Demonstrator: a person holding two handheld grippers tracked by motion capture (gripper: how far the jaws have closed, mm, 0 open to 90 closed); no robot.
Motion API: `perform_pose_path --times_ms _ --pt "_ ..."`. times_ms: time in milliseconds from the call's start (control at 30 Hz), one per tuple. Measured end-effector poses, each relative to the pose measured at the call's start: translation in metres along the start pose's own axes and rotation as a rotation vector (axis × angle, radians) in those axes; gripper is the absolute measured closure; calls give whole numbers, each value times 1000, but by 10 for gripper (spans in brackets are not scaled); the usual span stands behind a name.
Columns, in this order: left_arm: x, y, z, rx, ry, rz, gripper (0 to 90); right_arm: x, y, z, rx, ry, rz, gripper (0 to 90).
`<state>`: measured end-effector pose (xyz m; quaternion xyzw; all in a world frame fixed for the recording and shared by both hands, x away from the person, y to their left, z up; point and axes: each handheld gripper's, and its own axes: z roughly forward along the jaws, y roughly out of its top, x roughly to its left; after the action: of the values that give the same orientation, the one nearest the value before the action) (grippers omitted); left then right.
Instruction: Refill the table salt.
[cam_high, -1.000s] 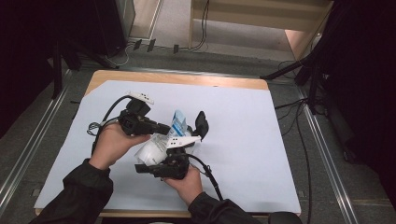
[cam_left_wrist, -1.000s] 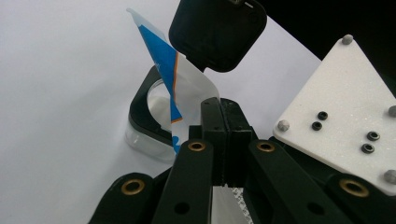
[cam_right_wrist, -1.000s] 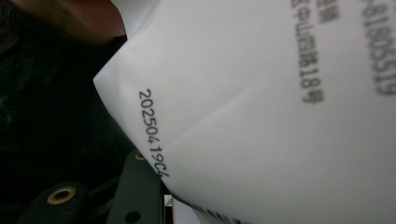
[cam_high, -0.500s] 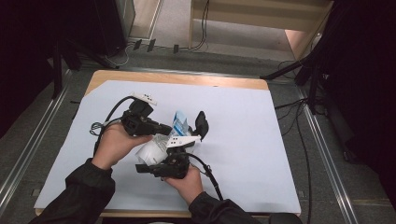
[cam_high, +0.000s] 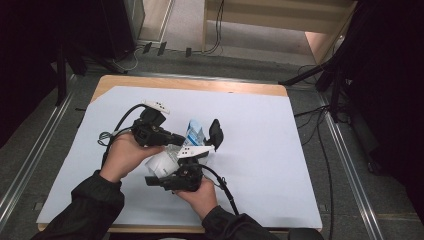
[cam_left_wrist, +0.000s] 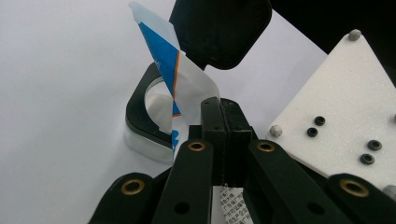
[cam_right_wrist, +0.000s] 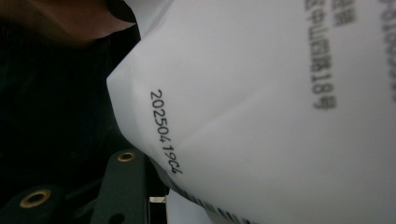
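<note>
At the left of the high view, the left hand (cam_high: 127, 155) holds the left gripper (cam_high: 172, 139) low over the pale blue mat (cam_high: 280, 150) that covers the wooden table (cam_high: 200, 84). Its jaws are pressed together on the edge of a white plastic packet (cam_high: 162, 161) with a blue and orange printed end (cam_high: 194, 132). In the left gripper view the two black pads (cam_left_wrist: 224, 126) meet with the thin film of the packet (cam_left_wrist: 184, 93) pinched between them, and the blue end stands up above them.

Just behind the packet lies a black open case (cam_left_wrist: 149, 116) with a round clear window, its lid (cam_left_wrist: 219, 28) raised; in the high view the lid (cam_high: 216, 132) stands just right of the packet's blue end.

Nearer the person, the right hand (cam_high: 200, 197) holds the right gripper (cam_high: 165, 177), with its white three-cornered plate (cam_high: 196, 151) on top, against the packet's lower part. Its jaws have just been opening. In the right gripper view the white packet (cam_right_wrist: 280, 116), printed with a date code, lies close across the lens, and one black jaw rises beneath it; whether the pads press on the packet cannot be told.
</note>
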<state>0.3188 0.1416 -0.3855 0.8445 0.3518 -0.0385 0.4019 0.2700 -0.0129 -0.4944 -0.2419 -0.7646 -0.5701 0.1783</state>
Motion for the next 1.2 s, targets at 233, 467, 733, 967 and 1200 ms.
perform_pose_path --times_ms 233,467,733,967,1200 --pt "2 0 -3 -13 -4 -2 900 0 1 -2 -18 33 8 621" --pt "4 0 -6 -19 -10 -8 900 -1 1 -3 -29 58 10 626" --pt "5 0 -7 -24 -20 -12 900 -1 1 -3 -44 83 18 630" --pt "4 0 -6 -26 -16 -6 900 -1 1 -4 -44 79 19 630" --pt "4 2 -6 -28 -10 -9 900 -2 2 -4 -46 78 18 630"
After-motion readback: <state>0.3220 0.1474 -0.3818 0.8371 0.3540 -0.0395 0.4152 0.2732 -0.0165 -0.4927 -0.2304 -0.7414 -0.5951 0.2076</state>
